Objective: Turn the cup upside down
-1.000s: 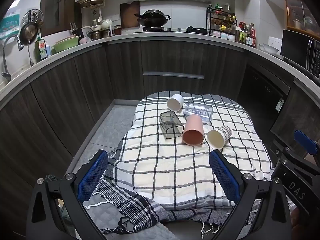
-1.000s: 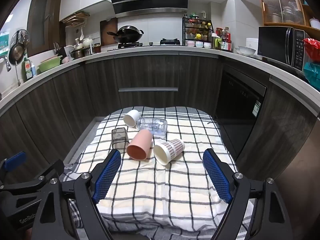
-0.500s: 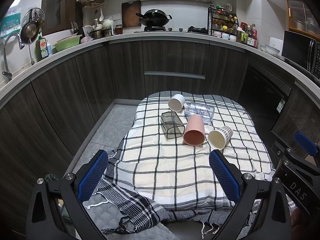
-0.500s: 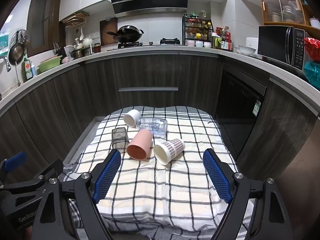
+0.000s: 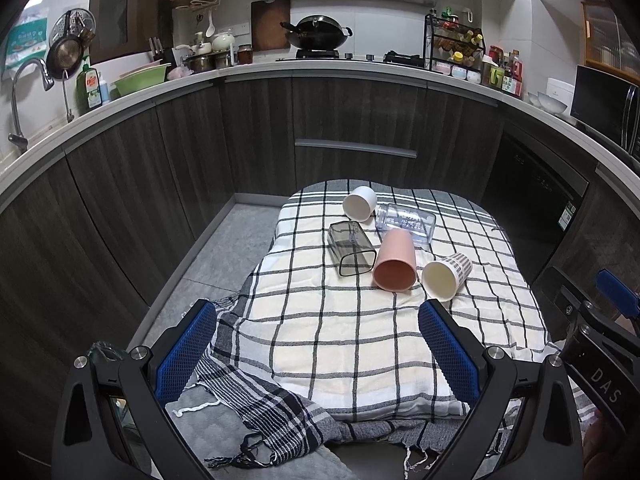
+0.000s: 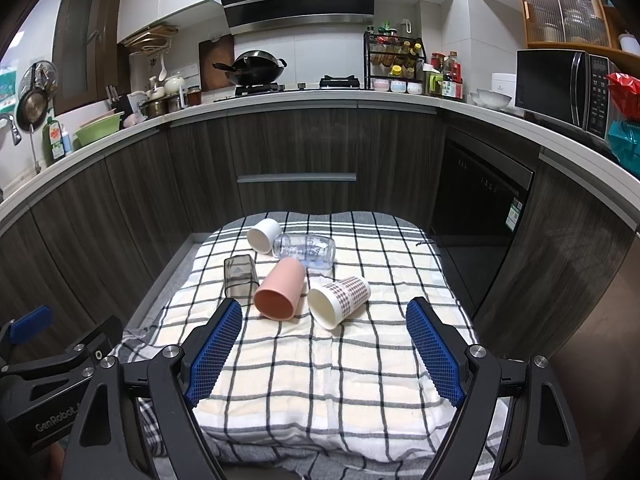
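Note:
Several cups lie on their sides on a checked cloth: a pink cup, a patterned paper cup, a smoky square cup, a white cup and a clear bottle. My left gripper is open and empty, short of the cups. My right gripper is open and empty, just in front of the pink and paper cups.
The cloth covers a low table in a kitchen with dark cabinets behind and to both sides. The right gripper's body shows at the right of the left wrist view. Grey floor lies left of the table.
Both views show the cups slightly nearer and larger; the left gripper has edged forward a little. Nothing on the cloth has moved.

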`<state>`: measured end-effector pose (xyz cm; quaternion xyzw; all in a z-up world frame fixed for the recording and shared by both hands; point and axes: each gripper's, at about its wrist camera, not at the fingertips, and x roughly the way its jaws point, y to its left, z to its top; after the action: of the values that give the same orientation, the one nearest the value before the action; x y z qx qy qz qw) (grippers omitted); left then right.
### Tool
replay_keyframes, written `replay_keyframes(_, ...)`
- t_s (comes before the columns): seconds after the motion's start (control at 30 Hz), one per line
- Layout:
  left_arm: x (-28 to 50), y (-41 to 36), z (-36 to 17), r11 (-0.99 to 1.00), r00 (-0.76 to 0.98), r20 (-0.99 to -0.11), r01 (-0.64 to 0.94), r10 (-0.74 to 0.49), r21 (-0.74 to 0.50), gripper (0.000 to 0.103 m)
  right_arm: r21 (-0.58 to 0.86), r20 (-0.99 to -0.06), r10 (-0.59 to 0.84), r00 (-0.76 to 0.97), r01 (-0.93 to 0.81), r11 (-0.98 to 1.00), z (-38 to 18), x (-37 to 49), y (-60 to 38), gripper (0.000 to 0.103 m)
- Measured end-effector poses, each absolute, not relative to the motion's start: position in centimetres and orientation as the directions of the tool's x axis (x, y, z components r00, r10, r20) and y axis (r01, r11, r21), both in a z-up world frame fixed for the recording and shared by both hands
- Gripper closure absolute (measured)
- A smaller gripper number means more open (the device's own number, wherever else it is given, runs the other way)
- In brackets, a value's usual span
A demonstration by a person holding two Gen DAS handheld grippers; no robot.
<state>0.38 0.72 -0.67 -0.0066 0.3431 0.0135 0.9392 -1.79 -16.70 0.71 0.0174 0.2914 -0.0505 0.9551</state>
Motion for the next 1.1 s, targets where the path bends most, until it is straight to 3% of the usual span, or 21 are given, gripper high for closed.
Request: replay_keyframes(1.1,4.7,0.3,-2.7,1.000,0.709,-0.705,-0.009,0.004,-0.003,0.000,0.004,-0.595,-0.087,0.799,0.112,0.994,-0.7,2.1,-17.1,0.019)
